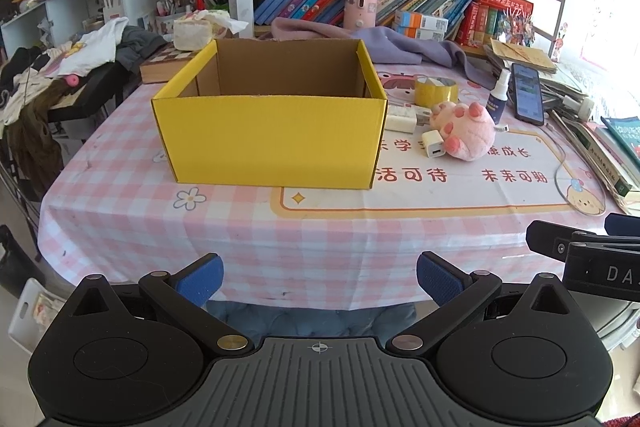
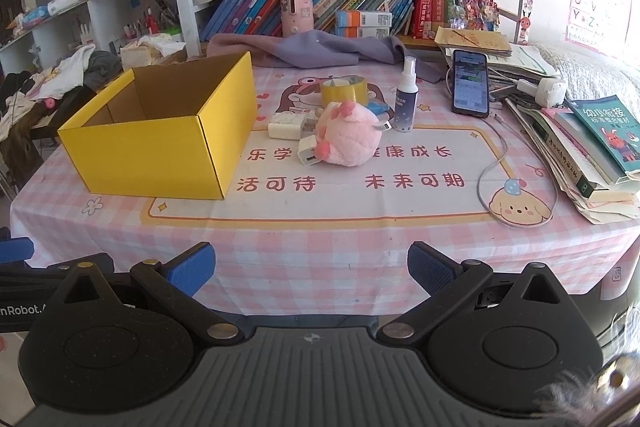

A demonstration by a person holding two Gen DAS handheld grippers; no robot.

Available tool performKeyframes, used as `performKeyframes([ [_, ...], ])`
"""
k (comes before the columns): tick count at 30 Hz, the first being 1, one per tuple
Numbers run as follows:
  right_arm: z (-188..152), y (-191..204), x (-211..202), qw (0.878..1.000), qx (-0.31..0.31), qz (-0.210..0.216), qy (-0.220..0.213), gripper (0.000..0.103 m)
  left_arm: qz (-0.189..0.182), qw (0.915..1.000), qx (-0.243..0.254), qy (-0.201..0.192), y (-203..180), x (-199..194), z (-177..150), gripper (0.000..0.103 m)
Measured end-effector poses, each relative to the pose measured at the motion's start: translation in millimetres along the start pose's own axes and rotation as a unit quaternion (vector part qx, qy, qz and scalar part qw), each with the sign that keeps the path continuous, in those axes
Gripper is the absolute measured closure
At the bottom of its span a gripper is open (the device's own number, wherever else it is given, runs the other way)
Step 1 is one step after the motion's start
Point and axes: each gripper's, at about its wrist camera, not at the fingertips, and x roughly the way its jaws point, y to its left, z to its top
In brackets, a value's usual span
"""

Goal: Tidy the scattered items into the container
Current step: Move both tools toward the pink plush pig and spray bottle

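Beside the yellow box, scattered plush toy and chargers; both tools gape empty.

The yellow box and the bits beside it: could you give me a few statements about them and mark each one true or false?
1. The yellow box stands open at the top. True.
2. The pink plush toy already lies inside the box. False: it sits on the tablecloth, to the right of the box.
3. The small white charger touches the plush toy. True.
4. The spray bottle lies on its side. False: it stands upright.
5. The right gripper grips the roll of yellow tape. False: both it and the left gripper are open and hold nothing, back at the near edge of the table.
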Motion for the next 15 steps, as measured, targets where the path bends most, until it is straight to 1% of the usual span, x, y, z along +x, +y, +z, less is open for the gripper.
performKeyframes([
  [12, 2.8, 2.0, 2.0, 1.000, -0.004, 0.006, 0.001, 0.000, -0.006, 1.0000, 0.005, -0.001, -1.4, 2.9, 4.8, 0.000],
  [15, 5.5, -0.7, 3.3, 1.000, -0.007, 0.010, 0.002, 0.000, -0.014, 0.9999, 0.009, 0.000, -5.4, 5.4, 7.1, 0.000],
])
